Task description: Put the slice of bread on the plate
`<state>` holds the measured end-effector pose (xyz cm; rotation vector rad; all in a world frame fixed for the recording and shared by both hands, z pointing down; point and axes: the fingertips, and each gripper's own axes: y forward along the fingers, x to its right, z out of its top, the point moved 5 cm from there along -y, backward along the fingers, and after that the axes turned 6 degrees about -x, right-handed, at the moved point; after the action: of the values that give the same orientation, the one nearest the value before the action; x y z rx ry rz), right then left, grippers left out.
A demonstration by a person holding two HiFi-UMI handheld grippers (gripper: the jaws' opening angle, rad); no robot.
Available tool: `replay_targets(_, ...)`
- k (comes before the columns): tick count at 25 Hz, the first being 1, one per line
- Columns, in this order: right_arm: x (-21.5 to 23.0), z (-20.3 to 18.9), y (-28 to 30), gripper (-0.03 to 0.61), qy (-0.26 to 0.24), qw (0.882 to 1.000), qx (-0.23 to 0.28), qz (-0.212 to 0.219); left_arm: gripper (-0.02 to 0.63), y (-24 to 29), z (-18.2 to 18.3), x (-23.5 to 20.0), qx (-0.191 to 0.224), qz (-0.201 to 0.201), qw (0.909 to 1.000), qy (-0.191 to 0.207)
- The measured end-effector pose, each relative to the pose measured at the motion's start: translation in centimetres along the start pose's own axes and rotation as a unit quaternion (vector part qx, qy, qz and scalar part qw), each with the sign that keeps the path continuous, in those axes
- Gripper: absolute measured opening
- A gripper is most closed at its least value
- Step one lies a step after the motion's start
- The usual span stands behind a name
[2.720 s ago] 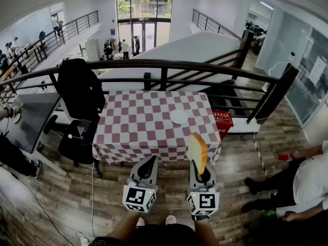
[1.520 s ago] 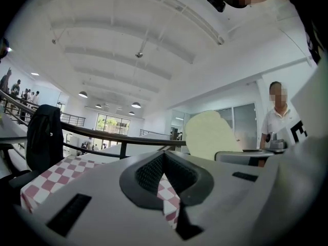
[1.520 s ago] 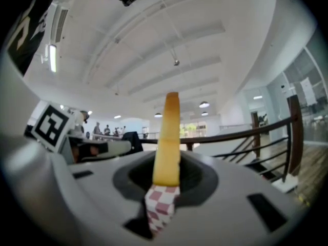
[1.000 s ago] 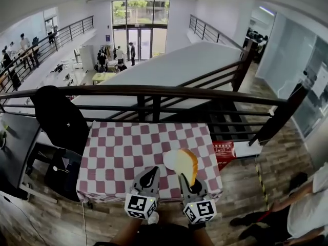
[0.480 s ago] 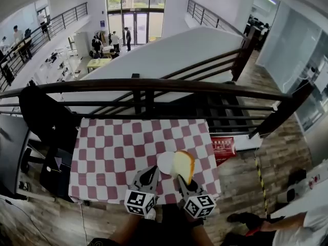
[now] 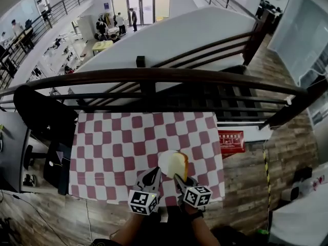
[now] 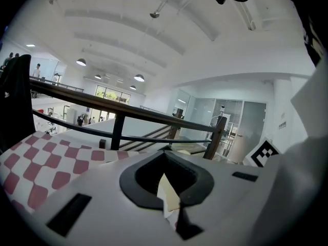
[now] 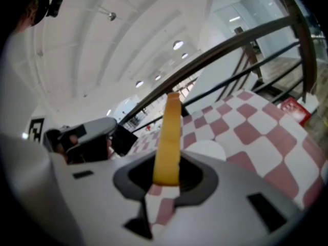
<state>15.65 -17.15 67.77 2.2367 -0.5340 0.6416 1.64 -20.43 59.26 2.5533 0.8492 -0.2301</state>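
A slice of bread point(image 6: 178, 164) with a golden crust stands on edge in my right gripper point(image 6: 180, 180), which is shut on its lower end. In the head view it hangs over the white plate point(image 6: 165, 162) near the front edge of the checked table point(image 6: 113, 147); whether it touches the plate I cannot tell. The right gripper view shows the bread point(image 8: 170, 122) rising from my right gripper point(image 8: 167, 163), with the plate point(image 8: 206, 150) just beyond on the cloth. My left gripper point(image 6: 153, 177) is shut and empty, close to the plate's left; in its own view my left gripper point(image 7: 165, 155) points over the cloth.
A dark railing point(image 6: 154, 76) runs behind the table, with stairs beyond. A red crate point(image 6: 231, 141) sits on the floor to the table's right. A chair draped in black point(image 6: 41, 117) and a desk stand to its left.
Both grippers have come down and forward towards the table. The bread has sunk from above the near edge to over the plate and has rolled. The head view has tilted further down.
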Motion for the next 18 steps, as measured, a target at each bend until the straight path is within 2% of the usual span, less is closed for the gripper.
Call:
replay_targets(9, 3.3, -2.5, 6.6, 0.095, 0.04, 0.994, -0.098, 0.011, 0.017, 1.5, -1.3, -2.3, -0.031, 0.031, 0.9989, -0.015)
replay_targets(18, 4.8, -2.9, 9.6, 0.095, 0.089, 0.985, -0.146, -0.003, 0.018, 1.6, -2.2, -4.0, -0.042, 0.046, 0.9977, -0.026)
